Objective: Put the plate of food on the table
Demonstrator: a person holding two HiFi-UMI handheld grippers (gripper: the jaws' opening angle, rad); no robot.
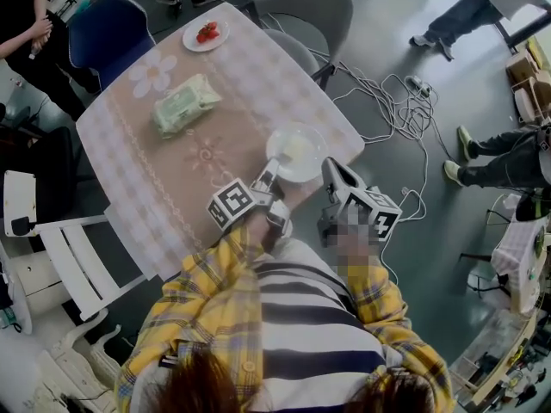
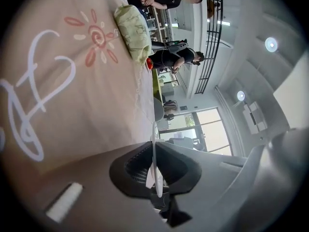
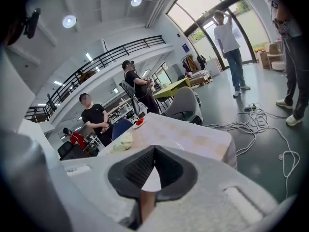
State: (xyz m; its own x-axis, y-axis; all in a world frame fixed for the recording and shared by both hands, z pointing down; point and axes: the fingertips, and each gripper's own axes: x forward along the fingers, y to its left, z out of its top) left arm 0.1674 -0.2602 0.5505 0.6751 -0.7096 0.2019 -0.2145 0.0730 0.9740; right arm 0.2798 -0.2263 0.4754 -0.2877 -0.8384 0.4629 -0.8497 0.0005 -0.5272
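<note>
Gripping white plate (image 1: 297, 151) by near rim: left gripper (image 1: 269, 172), jaws clamped on thin plate edge. Plate lies at near edge of table (image 1: 224, 76), pale food on it; resting on cloth or just above it, cannot tell. Right gripper (image 1: 331, 169) just off table's near corner, beside plate rim, jaws pressed together, nothing between. Green packet (image 1: 185, 103) at table's middle. Small plate with red food (image 1: 205, 33) at table's far corner. Cables (image 1: 387, 101) on floor beside table.
</note>
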